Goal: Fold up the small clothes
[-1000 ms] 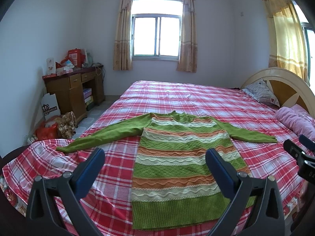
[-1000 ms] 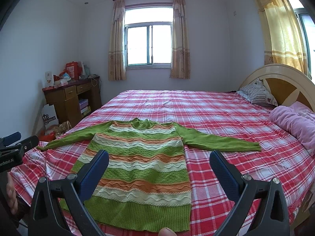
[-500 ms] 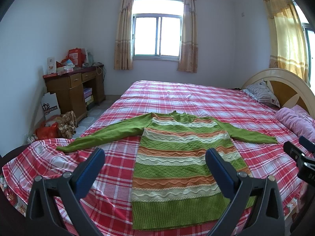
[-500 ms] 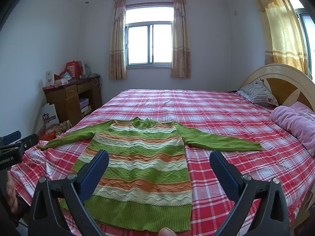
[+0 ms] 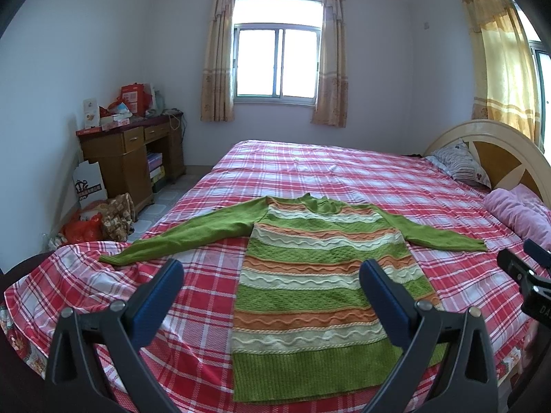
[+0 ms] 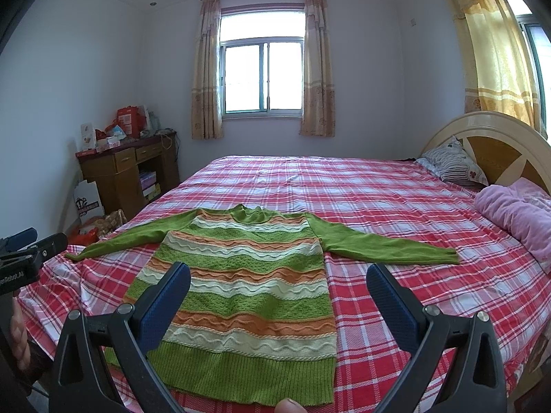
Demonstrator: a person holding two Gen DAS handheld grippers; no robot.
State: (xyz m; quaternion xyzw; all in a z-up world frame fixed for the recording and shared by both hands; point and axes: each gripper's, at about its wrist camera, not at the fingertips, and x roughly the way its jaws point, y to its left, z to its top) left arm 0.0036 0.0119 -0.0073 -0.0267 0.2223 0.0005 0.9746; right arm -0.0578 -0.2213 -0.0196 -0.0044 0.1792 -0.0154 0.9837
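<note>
Left gripper (image 5: 270, 284) wide, empty | right gripper (image 6: 278, 287) wide, empty | sweater (image 6: 241, 275) flat

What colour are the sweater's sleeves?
Plain green, unlike the striped body; the sweater shows best in the left wrist view.

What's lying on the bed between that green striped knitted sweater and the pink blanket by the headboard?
Only bare red plaid bedsheet lies between the green striped knitted sweater and the pink blanket, clearest in the right wrist view.
</note>
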